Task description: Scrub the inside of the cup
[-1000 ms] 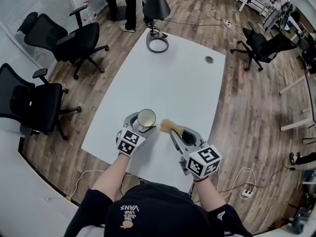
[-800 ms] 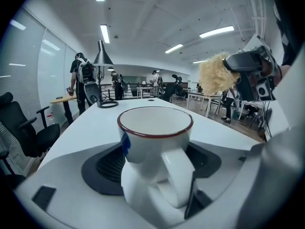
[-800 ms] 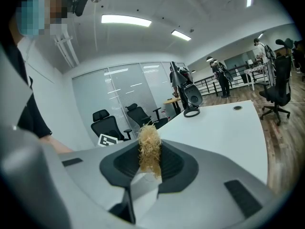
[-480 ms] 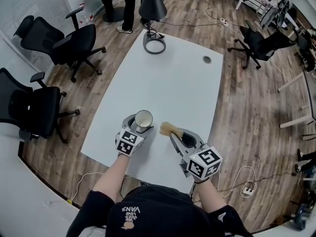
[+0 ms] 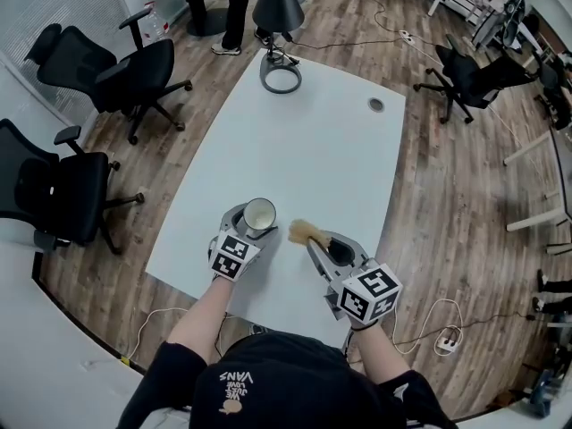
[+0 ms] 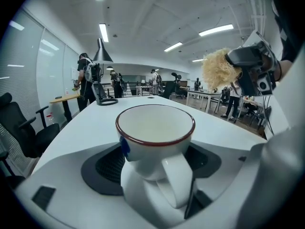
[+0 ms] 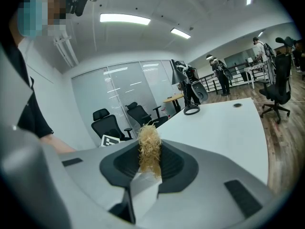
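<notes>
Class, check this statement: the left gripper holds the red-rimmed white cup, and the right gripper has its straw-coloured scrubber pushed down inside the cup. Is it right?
Wrong in one respect. The left gripper does hold the cup, but the right gripper holds its scrubber outside the cup, apart and to its right. The head view shows the gap between them.
</notes>
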